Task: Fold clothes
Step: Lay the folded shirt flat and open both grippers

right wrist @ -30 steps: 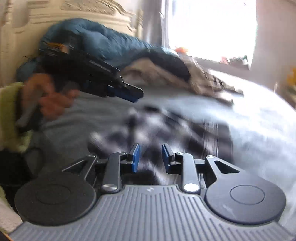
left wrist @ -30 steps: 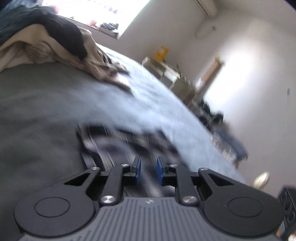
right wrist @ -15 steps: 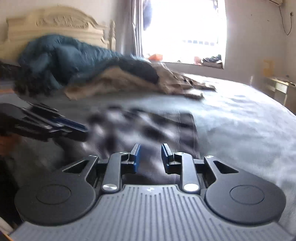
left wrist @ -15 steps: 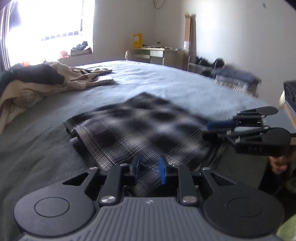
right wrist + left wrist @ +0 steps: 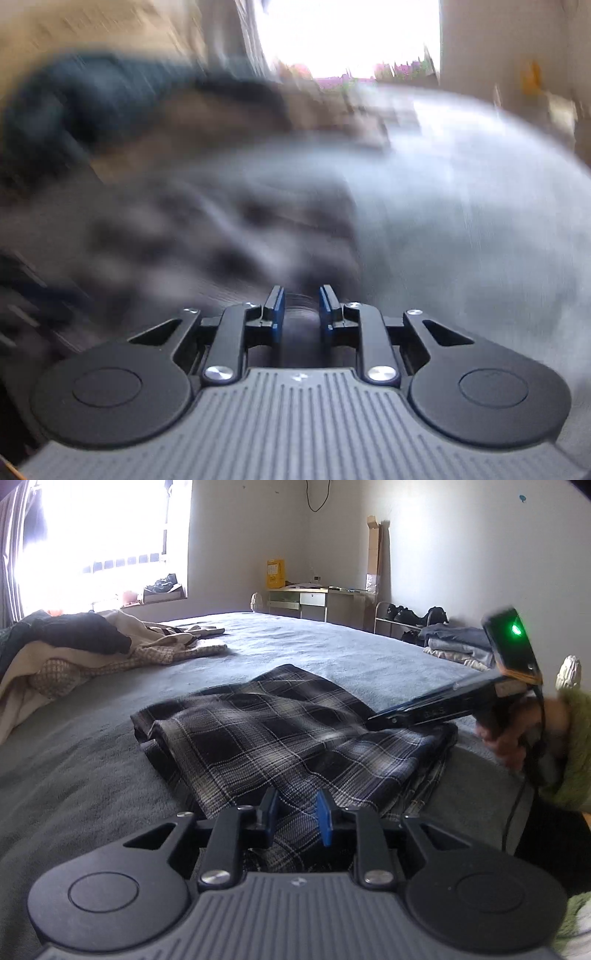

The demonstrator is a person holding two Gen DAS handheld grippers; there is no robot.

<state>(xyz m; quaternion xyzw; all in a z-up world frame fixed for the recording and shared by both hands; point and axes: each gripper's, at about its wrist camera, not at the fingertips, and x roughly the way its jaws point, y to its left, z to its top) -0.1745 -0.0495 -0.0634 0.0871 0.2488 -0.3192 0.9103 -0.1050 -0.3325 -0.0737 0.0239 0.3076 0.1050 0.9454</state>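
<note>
- Left gripper (image 5: 295, 814): blue pads parted with a gap between them, nothing held, low over the near edge of the plaid garment (image 5: 288, 738).
- Right gripper (image 5: 384, 722): reaches in from the right side, tips at the garment's right edge; in its own blurred view (image 5: 298, 306) the fingers stand apart.
- Plaid garment: folded flat on the grey bedspread (image 5: 332, 642).
- Clothes pile (image 5: 74, 646): well apart, far left.

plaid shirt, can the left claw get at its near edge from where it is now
Probably yes. The left claw is open just over the near edge of the plaid shirt, and nothing lies between them.
</note>
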